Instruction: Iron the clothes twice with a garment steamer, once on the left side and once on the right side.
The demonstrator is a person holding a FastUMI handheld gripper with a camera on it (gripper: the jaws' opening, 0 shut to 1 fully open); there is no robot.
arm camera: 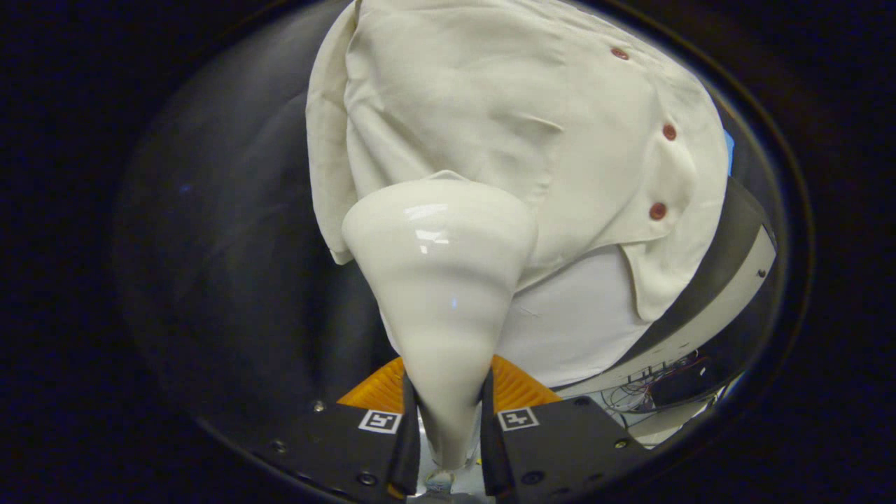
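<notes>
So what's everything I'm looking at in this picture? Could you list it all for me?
garment steamer: one, glossy cream-white, cone-shaped; narrow handle between the fingers, wide head just ahead of them against the shirt.
shirt: one, cream, wrinkled; beyond the steamer, front placket to one side.
buttons: three, reddish-brown, in a row down the shirt's placket.
white panel: one, under the shirt's lower hem, beside the steamer.
wires: a small tangle, dark and red, beyond the fingers below the shirt's hem.
blue patch: one, just past the shirt's buttoned edge; cannot tell what it is.
gripper: one, fingers pressed on the steamer's handle from both sides.
</notes>
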